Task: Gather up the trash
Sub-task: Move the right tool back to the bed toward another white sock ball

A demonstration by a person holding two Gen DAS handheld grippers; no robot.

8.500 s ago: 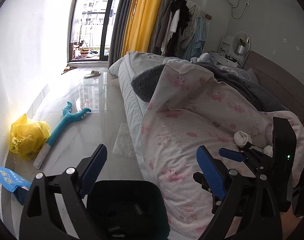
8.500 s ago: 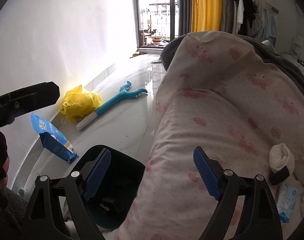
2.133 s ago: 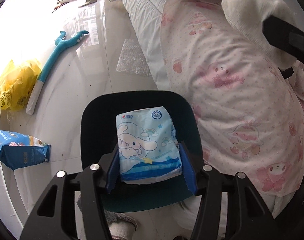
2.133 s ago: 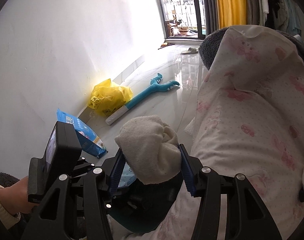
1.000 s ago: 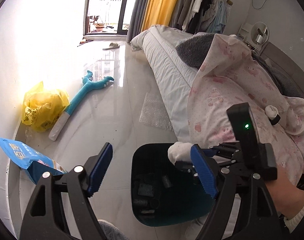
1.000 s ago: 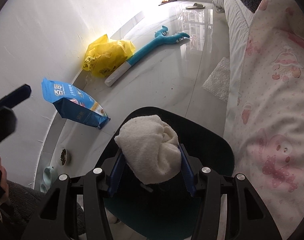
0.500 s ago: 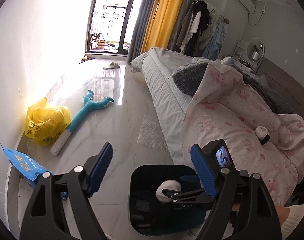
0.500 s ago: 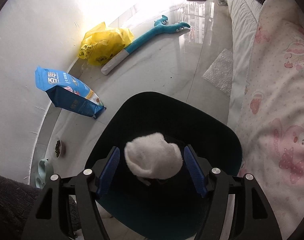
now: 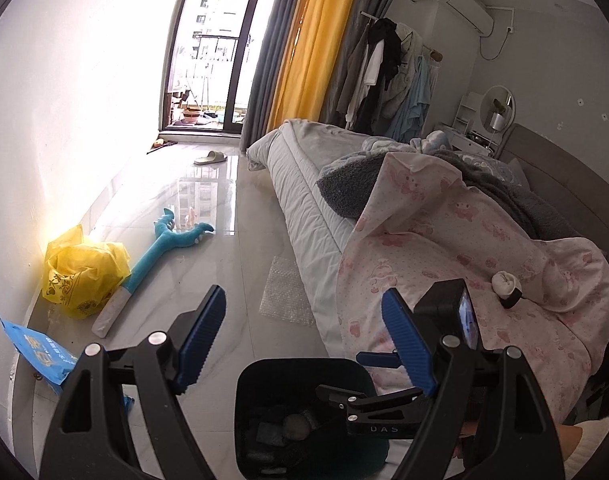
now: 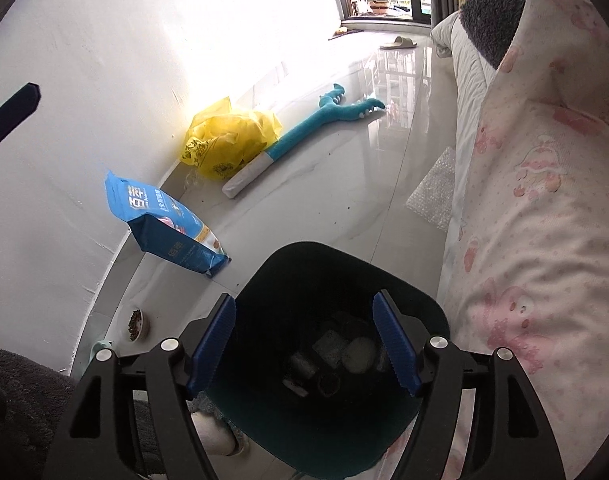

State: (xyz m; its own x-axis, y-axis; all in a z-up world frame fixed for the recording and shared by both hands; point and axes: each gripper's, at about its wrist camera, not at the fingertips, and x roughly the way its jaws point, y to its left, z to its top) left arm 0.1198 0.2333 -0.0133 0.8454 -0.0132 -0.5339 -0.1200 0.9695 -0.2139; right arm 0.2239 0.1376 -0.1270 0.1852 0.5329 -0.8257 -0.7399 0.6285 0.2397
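Note:
A dark teal trash bin stands on the floor beside the bed; it also shows in the left wrist view. A white sock ball lies inside it among other trash. My right gripper is open and empty right above the bin; it also shows in the left wrist view. My left gripper is open and empty, higher up over the bin's near side. Another white sock ball lies on the pink blanket.
On the floor by the wall are a yellow plastic bag, a blue pouch, a teal plush stick and a small food bowl. A bubble-wrap sheet lies by the bed.
My right gripper opened and the white sock ball dropped into the bin. My left gripper tilted up toward the room.

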